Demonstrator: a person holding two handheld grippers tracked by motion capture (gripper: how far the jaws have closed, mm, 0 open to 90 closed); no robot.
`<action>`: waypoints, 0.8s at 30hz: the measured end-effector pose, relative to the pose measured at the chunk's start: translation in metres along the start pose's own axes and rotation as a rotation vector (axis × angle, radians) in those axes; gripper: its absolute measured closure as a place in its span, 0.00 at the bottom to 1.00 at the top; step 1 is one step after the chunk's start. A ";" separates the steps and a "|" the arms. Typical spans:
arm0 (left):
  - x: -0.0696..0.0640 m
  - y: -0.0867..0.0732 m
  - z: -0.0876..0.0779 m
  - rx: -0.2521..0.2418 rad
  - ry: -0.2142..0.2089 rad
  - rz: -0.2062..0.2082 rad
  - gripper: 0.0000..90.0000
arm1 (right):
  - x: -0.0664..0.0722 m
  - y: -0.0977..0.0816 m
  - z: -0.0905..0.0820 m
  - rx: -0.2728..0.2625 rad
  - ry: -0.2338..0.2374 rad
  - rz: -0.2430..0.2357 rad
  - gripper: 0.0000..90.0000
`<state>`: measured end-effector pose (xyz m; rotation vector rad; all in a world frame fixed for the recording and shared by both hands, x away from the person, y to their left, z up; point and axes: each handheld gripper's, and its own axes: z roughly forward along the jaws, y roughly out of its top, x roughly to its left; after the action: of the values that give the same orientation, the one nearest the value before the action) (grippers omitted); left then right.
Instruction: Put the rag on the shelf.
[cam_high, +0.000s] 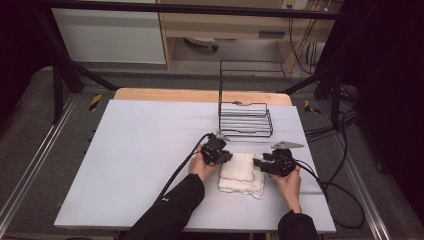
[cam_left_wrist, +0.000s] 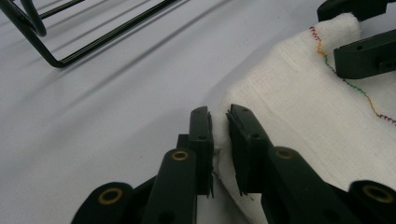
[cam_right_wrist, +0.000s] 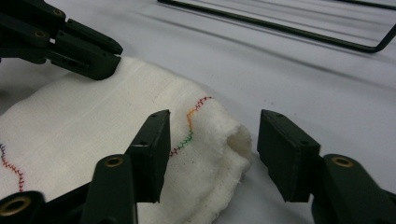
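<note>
A folded white cloth (cam_high: 242, 173) with multicoloured stitching lies on the pale table (cam_high: 145, 150), right of centre. My left gripper (cam_high: 228, 156) is at the cloth's left edge. In the left gripper view its jaws (cam_left_wrist: 218, 133) are nearly together, with the cloth's (cam_left_wrist: 303, 107) edge pinched between them. My right gripper (cam_high: 258, 162) is at the cloth's right edge. In the right gripper view its jaws (cam_right_wrist: 212, 149) stand wide apart around a rolled corner of the cloth (cam_right_wrist: 93, 121). Each gripper also appears in the other's view: the right gripper (cam_left_wrist: 343, 32) and the left gripper (cam_right_wrist: 111, 58).
A black wire basket (cam_high: 245, 119) stands just beyond the cloth, at the table's far right; its rim shows in the left gripper view (cam_left_wrist: 112, 35) and the right gripper view (cam_right_wrist: 280, 28). Cables (cam_high: 335, 190) trail off the table's right side. The table's left half is bare.
</note>
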<state>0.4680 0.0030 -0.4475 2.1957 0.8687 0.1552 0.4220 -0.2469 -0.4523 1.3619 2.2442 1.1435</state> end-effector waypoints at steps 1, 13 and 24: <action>0.000 0.000 0.000 0.001 -0.001 0.001 0.87 | 0.000 0.000 0.001 0.012 0.003 -0.005 0.57; 0.001 -0.002 -0.001 -0.014 -0.008 -0.002 0.87 | 0.000 0.000 0.001 0.029 0.034 0.038 0.83; -0.002 -0.007 -0.005 -0.059 0.015 -0.013 0.90 | 0.004 0.000 -0.006 -0.024 0.022 0.045 0.89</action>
<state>0.4611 0.0086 -0.4486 2.1367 0.8760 0.1891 0.4165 -0.2462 -0.4483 1.4041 2.2187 1.2018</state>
